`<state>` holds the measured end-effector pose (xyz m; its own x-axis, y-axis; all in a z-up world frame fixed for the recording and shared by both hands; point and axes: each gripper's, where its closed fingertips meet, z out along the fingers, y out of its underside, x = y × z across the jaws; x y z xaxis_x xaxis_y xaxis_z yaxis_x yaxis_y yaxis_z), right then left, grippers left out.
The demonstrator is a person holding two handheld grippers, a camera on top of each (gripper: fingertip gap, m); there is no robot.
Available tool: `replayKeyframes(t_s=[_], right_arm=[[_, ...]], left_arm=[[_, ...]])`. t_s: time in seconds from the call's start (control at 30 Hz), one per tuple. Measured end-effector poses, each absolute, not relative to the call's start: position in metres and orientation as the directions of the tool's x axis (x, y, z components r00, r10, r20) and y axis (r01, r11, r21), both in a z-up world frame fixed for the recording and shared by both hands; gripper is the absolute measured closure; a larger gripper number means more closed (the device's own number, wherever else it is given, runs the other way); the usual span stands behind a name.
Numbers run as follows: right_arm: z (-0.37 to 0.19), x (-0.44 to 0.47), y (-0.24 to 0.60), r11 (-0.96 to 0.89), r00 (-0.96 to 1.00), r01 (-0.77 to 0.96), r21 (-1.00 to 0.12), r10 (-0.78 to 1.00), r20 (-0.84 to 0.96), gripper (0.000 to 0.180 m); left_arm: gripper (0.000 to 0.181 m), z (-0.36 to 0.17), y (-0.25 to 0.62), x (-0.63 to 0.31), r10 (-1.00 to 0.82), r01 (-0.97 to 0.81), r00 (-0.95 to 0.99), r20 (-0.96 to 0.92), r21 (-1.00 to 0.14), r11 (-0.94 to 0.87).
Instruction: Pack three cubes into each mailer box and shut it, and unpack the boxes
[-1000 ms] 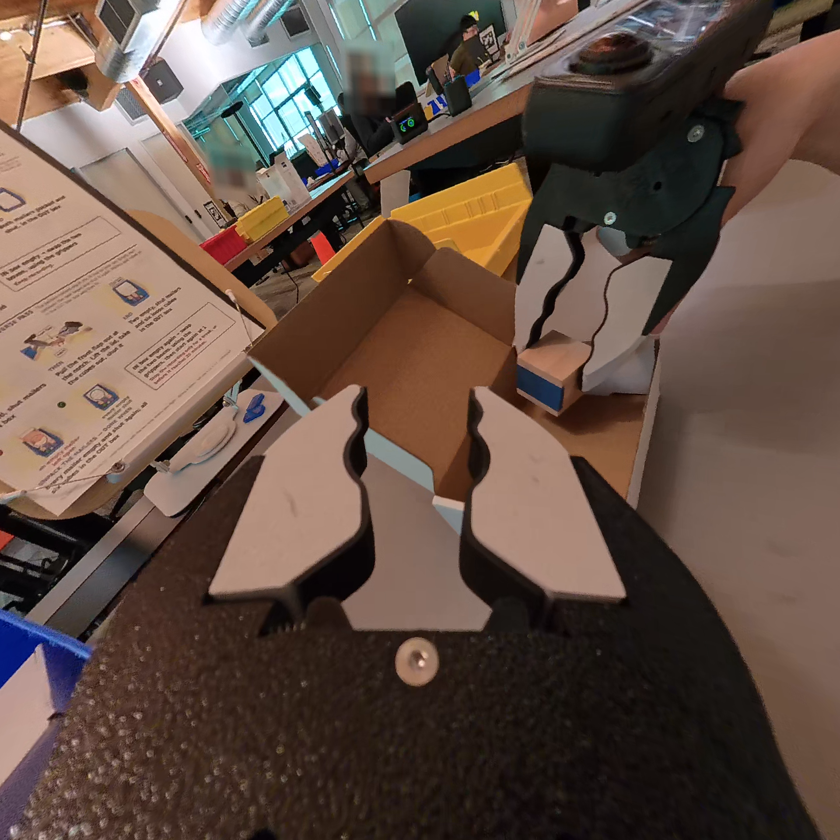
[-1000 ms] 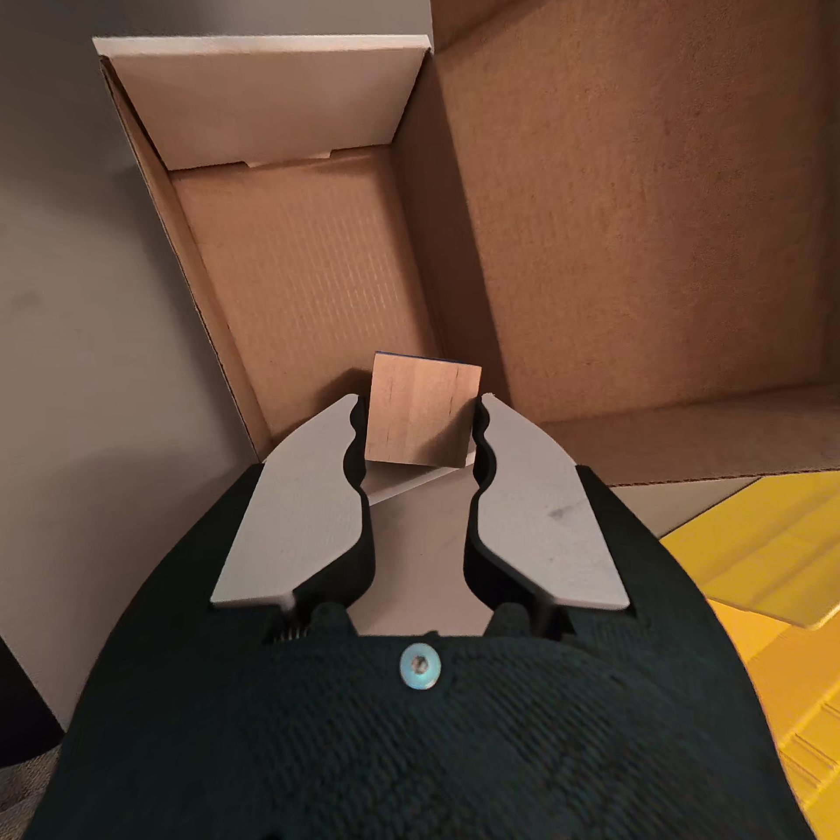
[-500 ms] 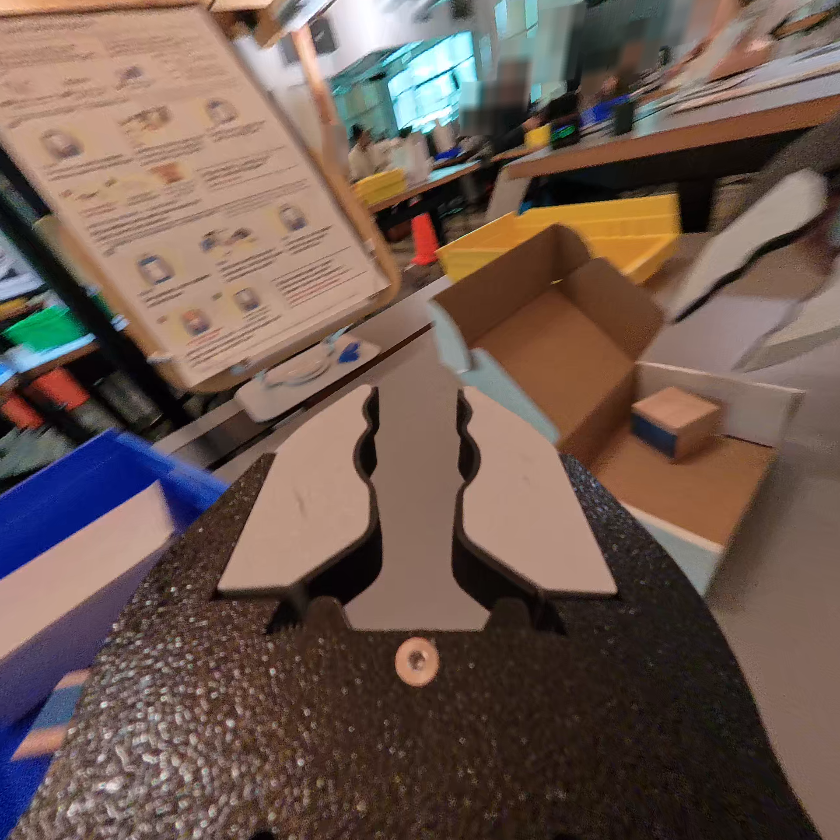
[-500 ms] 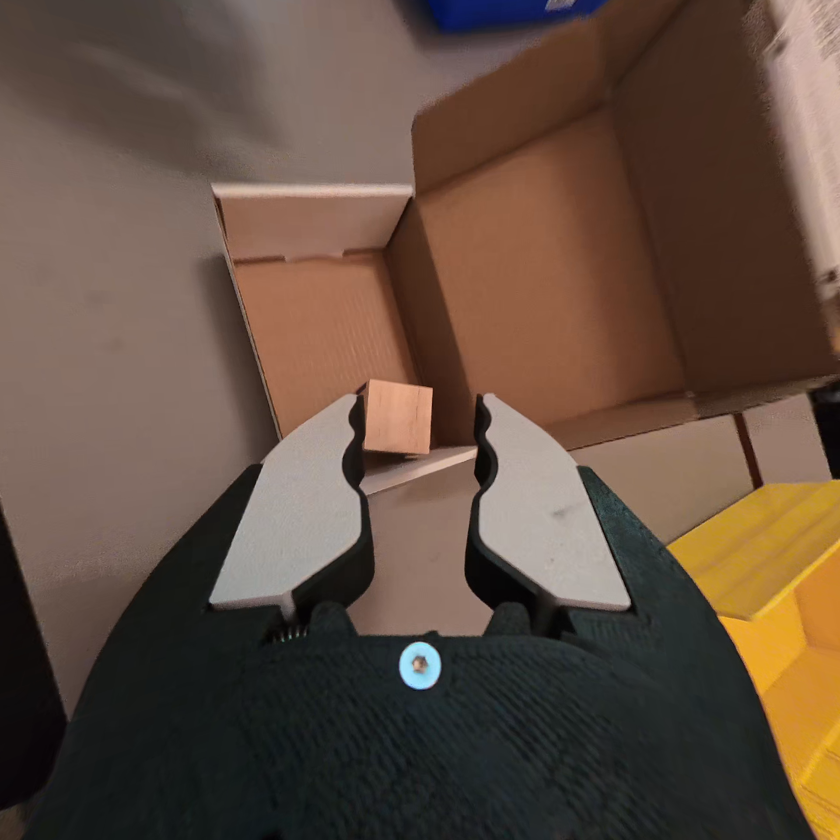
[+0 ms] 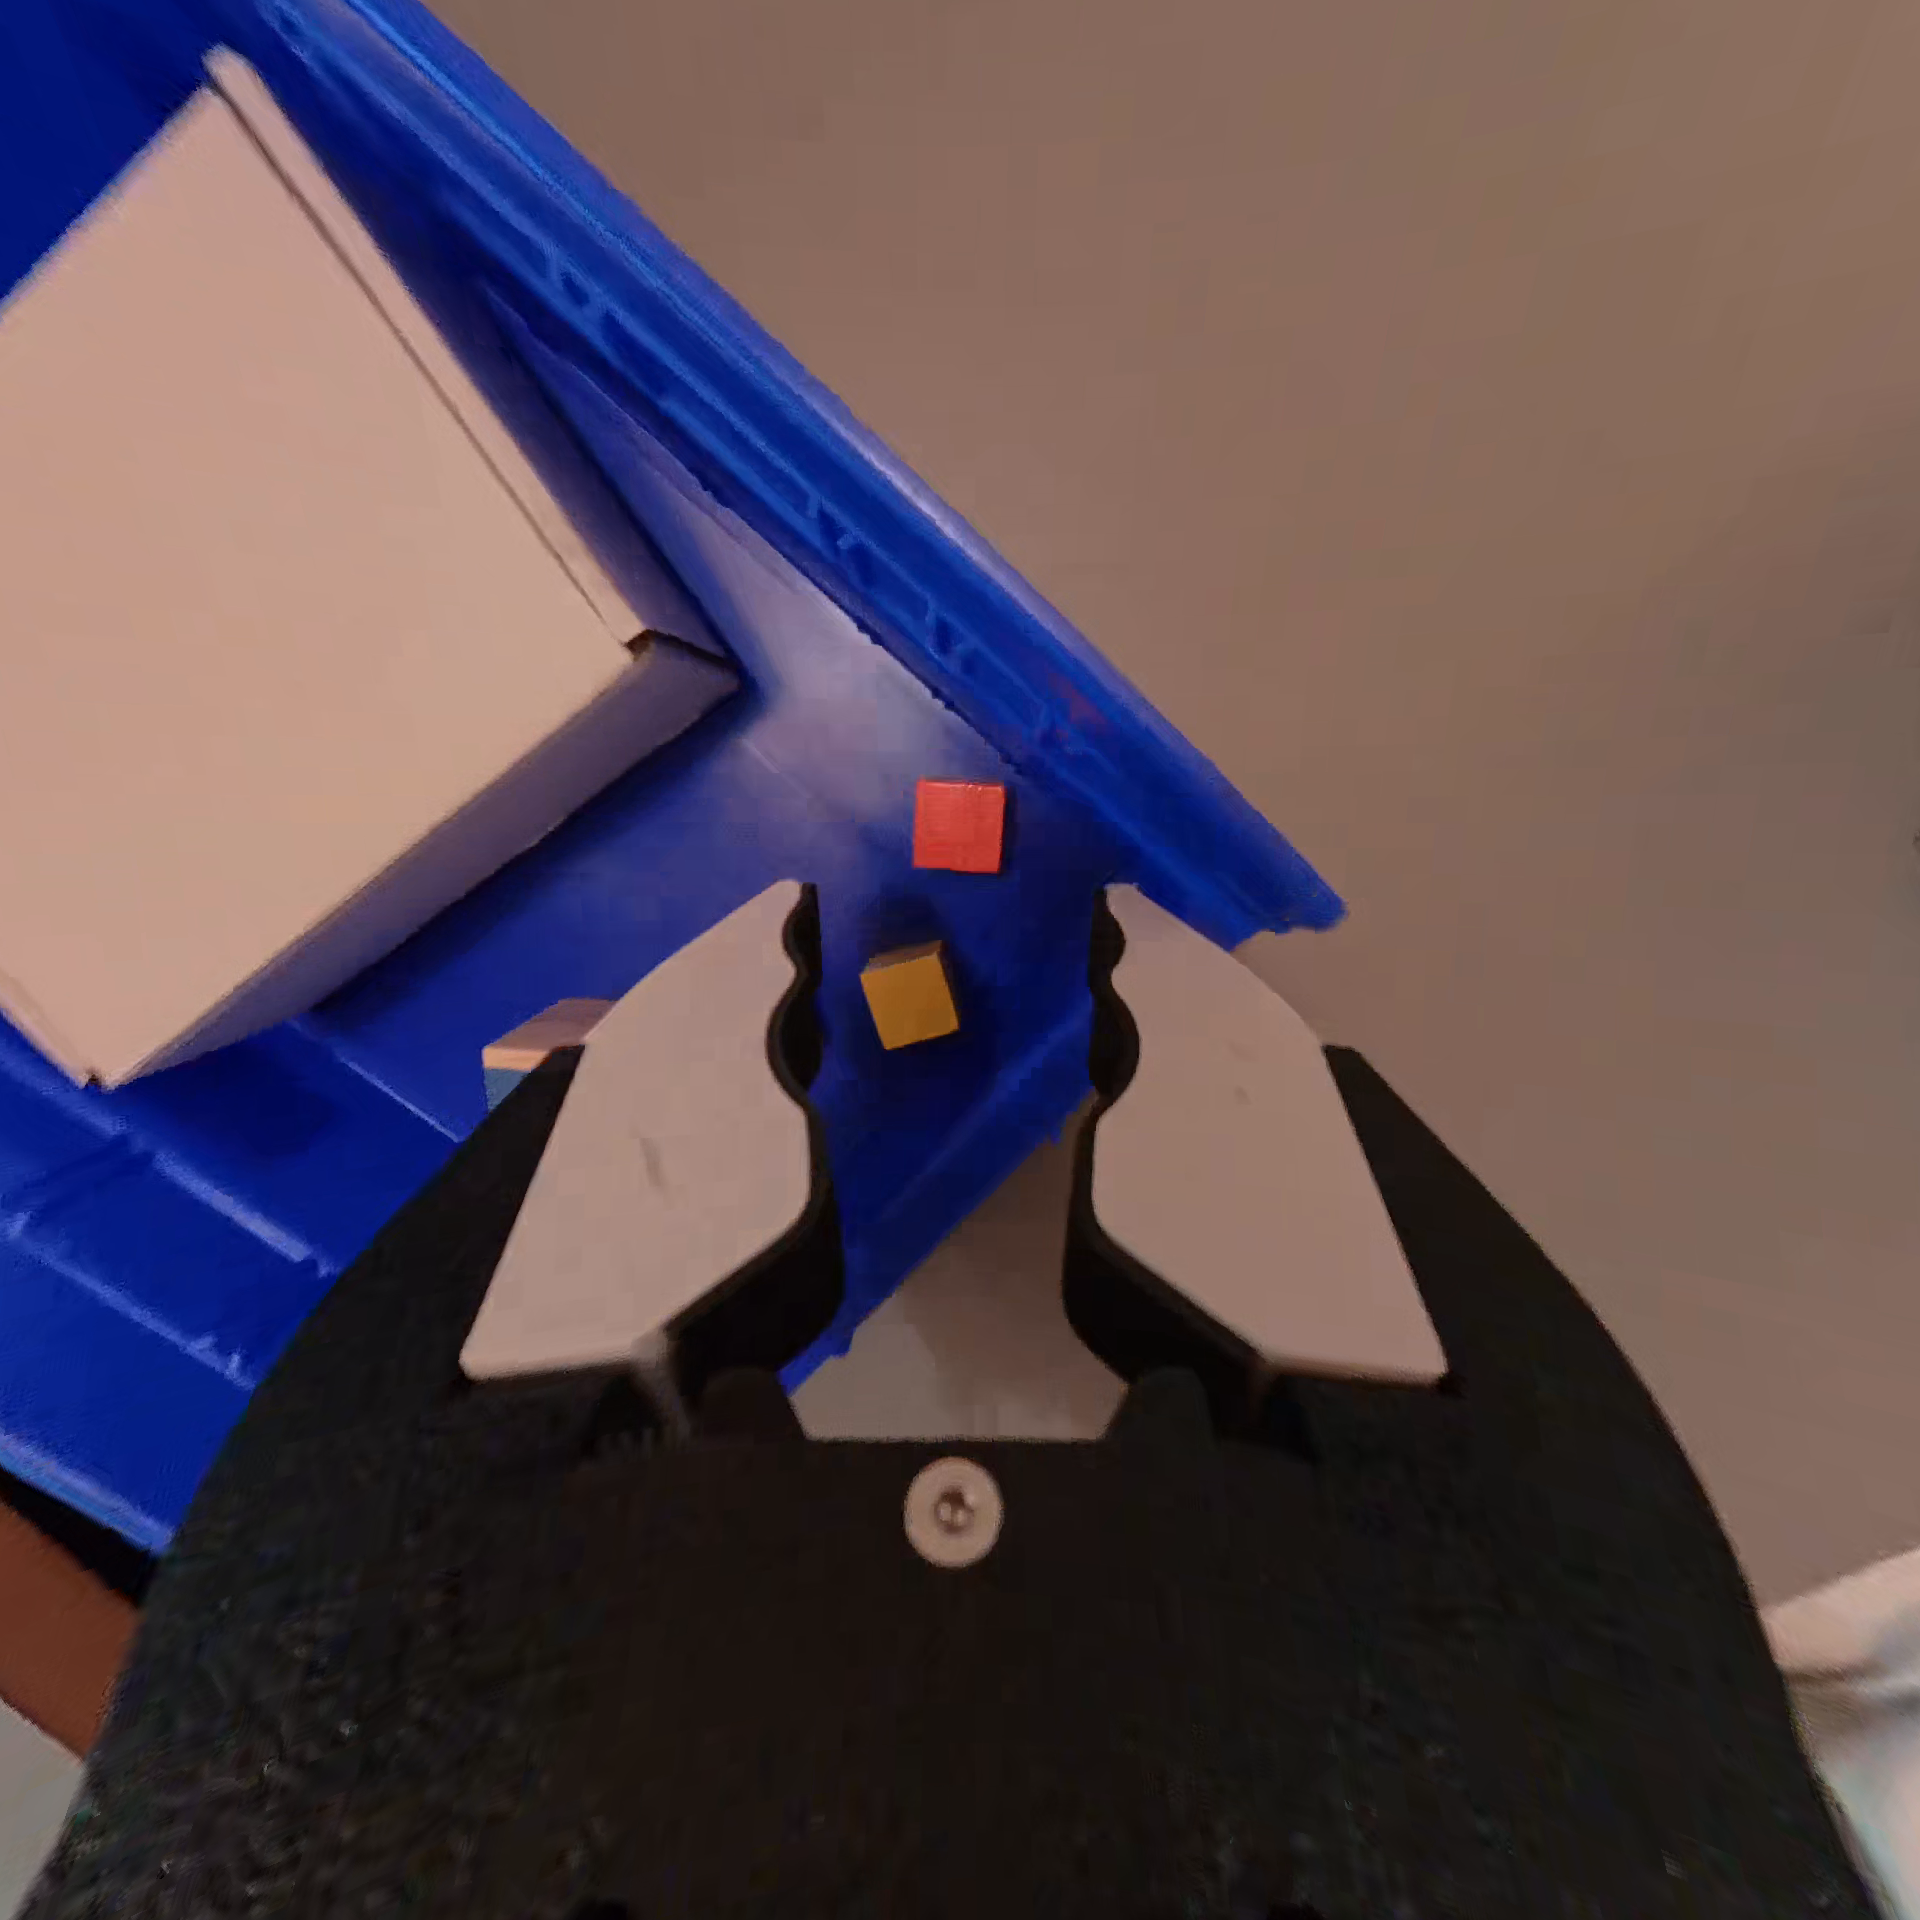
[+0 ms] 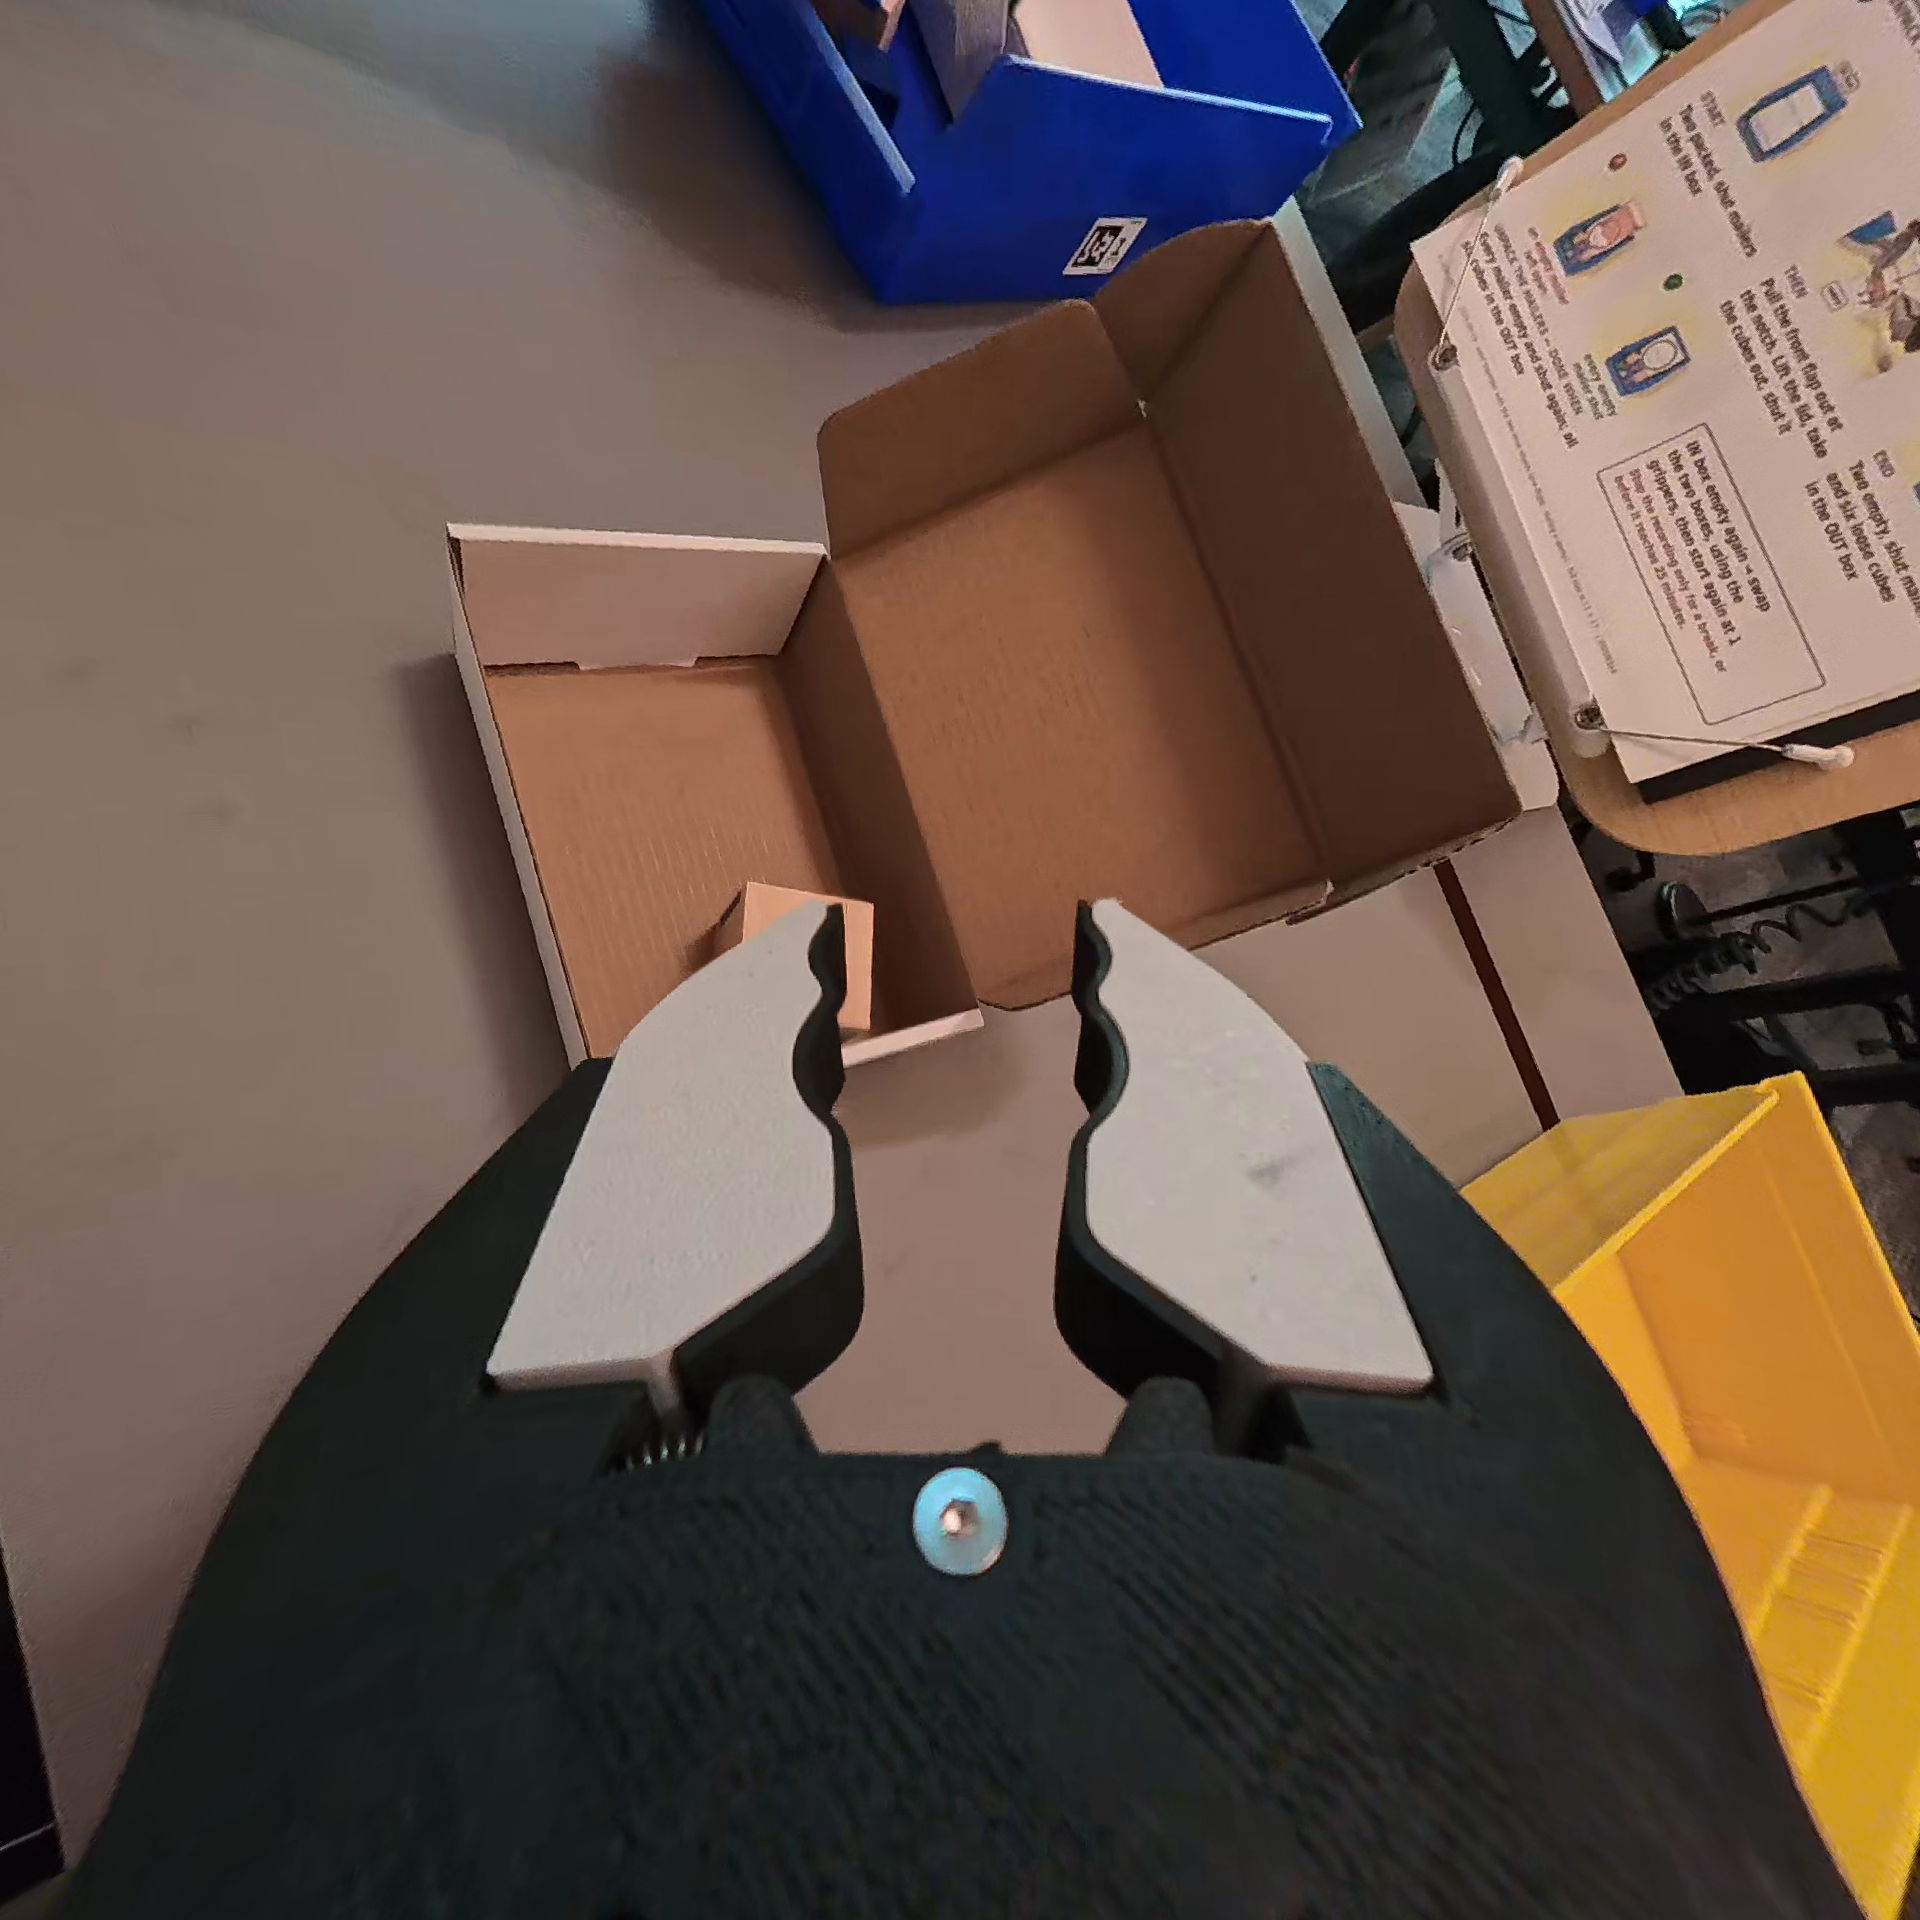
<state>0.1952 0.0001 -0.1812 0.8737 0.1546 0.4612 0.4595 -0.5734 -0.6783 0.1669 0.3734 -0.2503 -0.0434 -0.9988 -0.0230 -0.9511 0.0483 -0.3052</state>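
My left gripper (image 5: 956,914) is open and empty above a corner of the blue bin (image 5: 1091,769). A yellow cube (image 5: 909,1000) lies between the fingertips on the bin floor, and a red cube (image 5: 959,826) lies just beyond it. A third cube (image 5: 530,1044) peeks out beside the left finger. A shut white mailer box (image 5: 270,582) lies in the bin. My right gripper (image 6: 956,925) is open and empty, raised above the open mailer box (image 6: 1060,675). One wooden cube (image 6: 774,914) sits in that box's tray, partly hidden by my finger.
The blue bin also shows in the right wrist view (image 6: 1039,197) at the far side of the grey table (image 6: 260,520). A yellow bin (image 6: 1745,1403) stands at the right. An instruction board (image 6: 1704,436) leans beyond the table's edge.
My right gripper let go of the wooden cube in the open mailer box and rose away. My left gripper swung left from that box to the blue bin and opened wider.
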Motion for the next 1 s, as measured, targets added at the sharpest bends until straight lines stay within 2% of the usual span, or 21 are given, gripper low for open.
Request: replayKeyframes(t_s=[0.03,0.13,0.27,0.3,0.33,0.47,0.53,0.63,0.73,0.8,0.9,1.0], right_arm=[[-0.182,0.195,0.001,-0.572,0.876,0.456,-0.681,0.155,0.457,0.138],[-0.185,0.196,0.002,-0.574,0.881,0.448,-0.686,0.152,0.449,0.138],[-0.189,0.194,0.002,-0.575,0.885,0.444,-0.687,0.160,0.438,0.138],[-0.191,0.194,0.001,-0.579,0.883,0.446,-0.683,0.163,0.440,0.138],[-0.192,0.195,0.000,-0.583,0.883,0.445,-0.679,0.161,0.440,0.138],[-0.191,0.199,-0.002,-0.582,0.894,0.422,-0.695,0.140,0.425,0.138],[-0.188,0.199,-0.001,-0.565,0.900,0.412,-0.715,0.130,0.415,0.138],[-0.178,0.195,0.005,-0.512,0.928,0.358,-0.781,0.098,0.361,0.137],[-0.160,0.192,0.016,-0.410,0.967,0.245,-0.879,0.035,0.253,0.132],[-0.148,0.183,0.024,-0.318,0.993,0.119,-0.941,0.035,0.113,0.123],[-0.127,0.150,0.037,-0.177,0.975,-0.076,-0.981,0.193,-0.110,0.094],[-0.103,0.116,0.043,-0.099,0.871,-0.290,-0.952,0.384,-0.305,0.090]], left_arm=[[0.132,-0.258,0.375,0.168,-0.998,-0.963,-0.058,-0.031,-0.262,0.064],[0.131,-0.280,0.382,0.172,-0.997,-0.983,-0.065,-0.052,-0.171,0.073],[0.134,-0.297,0.380,0.175,-0.999,-0.990,-0.037,0.013,-0.139,0.035],[0.141,-0.297,0.380,0.176,-0.999,-0.989,-0.022,0.033,-0.146,0.017],[0.160,-0.294,0.381,0.178,-0.999,-0.986,-0.015,0.037,-0.166,0.009],[0.161,-0.281,0.390,0.170,-1.000,-0.979,-0.026,0.006,-0.203,0.024],[0.160,-0.268,0.395,0.170,-1.000,-0.962,-0.009,-0.013,-0.273,0.012],[0.161,-0.222,0.394,0.174,-1.000,-0.865,0.014,-0.012,-0.502,-0.006],[0.161,-0.157,0.359,0.173,-0.994,-0.633,-0.091,0.066,-0.774,0.007],[0.161,-0.114,0.327,0.162,-0.975,-0.426,-0.209,0.078,-0.905,0.019],[0.161,-0.070,0.259,0.131,-0.891,-0.103,-0.454,0.004,-0.993,0.048],[0.161,-0.059,0.191,0.097,-0.774,0.144,-0.613,-0.158,-0.986,0.087]])
